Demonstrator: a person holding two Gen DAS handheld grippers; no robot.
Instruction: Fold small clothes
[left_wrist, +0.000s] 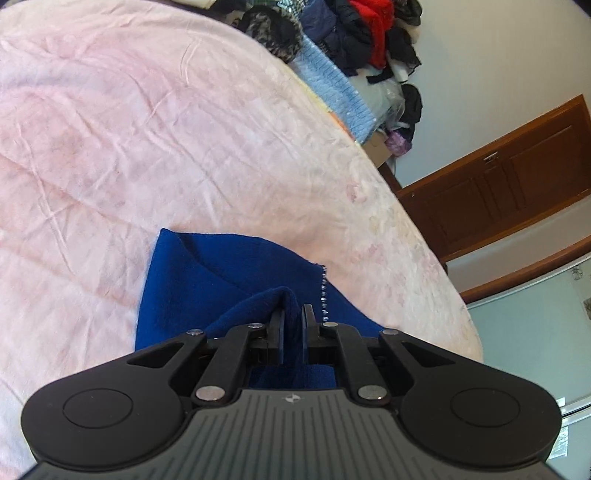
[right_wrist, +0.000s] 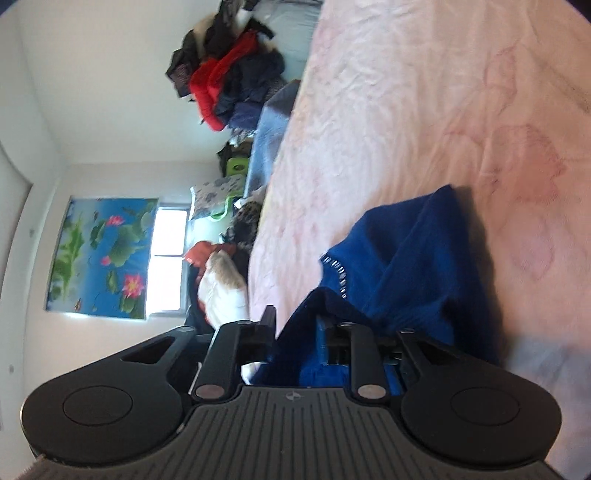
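Observation:
A royal blue knit garment (left_wrist: 207, 280) with a line of small sparkly beads (left_wrist: 324, 291) lies partly on the pink bedsheet (left_wrist: 147, 129). My left gripper (left_wrist: 293, 317) is shut on a bunched fold of the blue garment, lifted a little off the bed. In the right wrist view the same blue garment (right_wrist: 413, 258) drapes over my right gripper (right_wrist: 295, 321), whose fingers are closed on its edge; cloth hides the right fingertip.
A pile of dark, red and light blue clothes (left_wrist: 332, 44) sits at the far end of the bed. A brown wooden door (left_wrist: 498, 184) stands past the bed's edge. In the right wrist view a clothes heap (right_wrist: 232, 77), a window (right_wrist: 166, 258) and a lotus-print curtain (right_wrist: 99, 258) lie beyond the bed.

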